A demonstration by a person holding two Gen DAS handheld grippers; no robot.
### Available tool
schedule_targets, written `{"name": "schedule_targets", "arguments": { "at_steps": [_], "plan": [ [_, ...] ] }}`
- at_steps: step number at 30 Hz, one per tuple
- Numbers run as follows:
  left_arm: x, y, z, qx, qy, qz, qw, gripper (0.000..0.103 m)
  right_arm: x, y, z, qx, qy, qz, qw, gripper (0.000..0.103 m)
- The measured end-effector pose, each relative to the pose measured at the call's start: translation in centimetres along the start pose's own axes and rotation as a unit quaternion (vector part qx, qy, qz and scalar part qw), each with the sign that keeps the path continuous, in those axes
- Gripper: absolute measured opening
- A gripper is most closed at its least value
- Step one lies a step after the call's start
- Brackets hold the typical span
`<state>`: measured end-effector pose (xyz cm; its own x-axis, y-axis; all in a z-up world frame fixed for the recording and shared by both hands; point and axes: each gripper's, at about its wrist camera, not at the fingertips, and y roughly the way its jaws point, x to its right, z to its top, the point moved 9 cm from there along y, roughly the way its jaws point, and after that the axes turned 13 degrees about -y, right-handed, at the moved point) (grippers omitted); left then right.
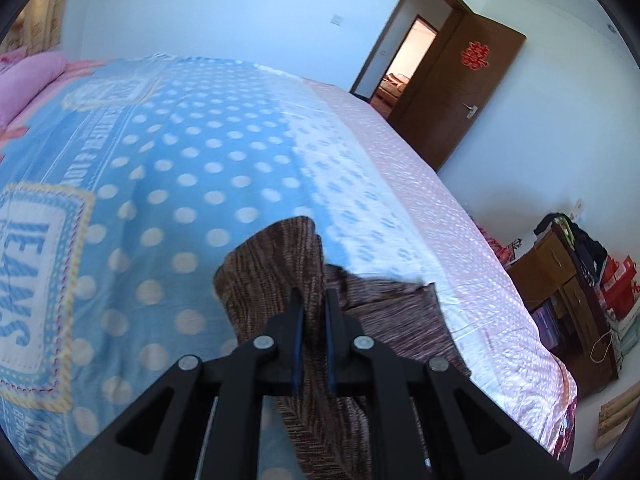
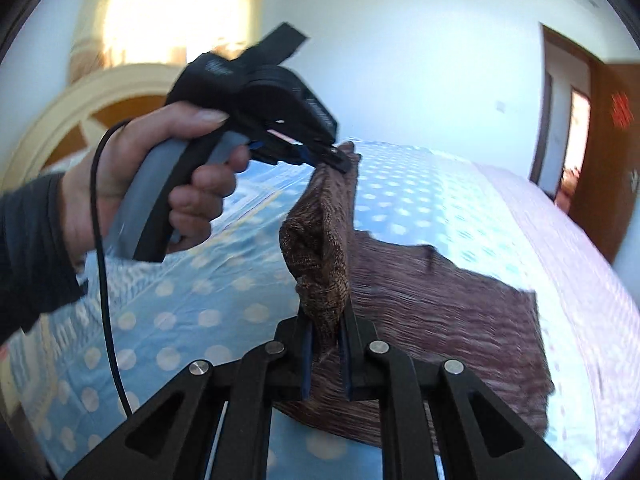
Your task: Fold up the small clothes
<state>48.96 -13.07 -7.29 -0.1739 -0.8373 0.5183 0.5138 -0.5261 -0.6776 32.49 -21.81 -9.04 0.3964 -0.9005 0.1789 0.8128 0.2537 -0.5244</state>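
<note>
A brown knitted garment [image 1: 276, 264] lies on a bed under a blue blanket with white dots [image 1: 180, 140]. One edge of the garment is raised off the blanket. In the left wrist view my left gripper [image 1: 314, 296] is shut on a bunched fold of that edge. The right wrist view shows my right gripper [image 2: 326, 312] shut on another part of the same lifted edge. The garment [image 2: 440, 300] stretches up from there to the left gripper [image 2: 340, 160], which a hand [image 2: 160, 184] holds above the blanket [image 2: 200, 300]. The rest of the garment lies spread to the right.
A pink pillow [image 1: 32, 80] and a cream headboard [image 2: 80, 120] are at the bed's far end. A brown door [image 1: 460, 92] stands open in the white wall. A cluttered wooden cabinet [image 1: 568, 280] and wooden sticks [image 1: 616, 412] are on the floor beside the bed's pink edge [image 1: 460, 240].
</note>
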Motion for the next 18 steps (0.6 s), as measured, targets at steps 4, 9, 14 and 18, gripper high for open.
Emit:
{"name": "schedule_targets", "arguments": {
  "at_steps": [4,9,14,18],
  "plan": [
    [3.7,1.6,-0.5,-0.007,0.019,-0.013,0.9997,0.01,3.6,-1.4,-1.5,0.002,0.049,0.001,0.999,0.01],
    [7.7,4.5,-2.0,-0.028,0.043,-0.026,0.9984,0.01,6.4,-2.4,-3.9,-0.017,0.098,0.0,0.995,0.01],
    [11.0,8.0,-3.9,-0.055,0.061,-0.036,0.996,0.01,9.4,-2.4,-6.5,-0.042,0.15,0.008,0.988,0.009],
    [12.6,10.4,-5.6,-0.075,0.076,-0.035,0.9937,0.01,11.0,-2.5,-9.2,-0.067,0.182,0.014,0.981,0.006]
  ]
}}
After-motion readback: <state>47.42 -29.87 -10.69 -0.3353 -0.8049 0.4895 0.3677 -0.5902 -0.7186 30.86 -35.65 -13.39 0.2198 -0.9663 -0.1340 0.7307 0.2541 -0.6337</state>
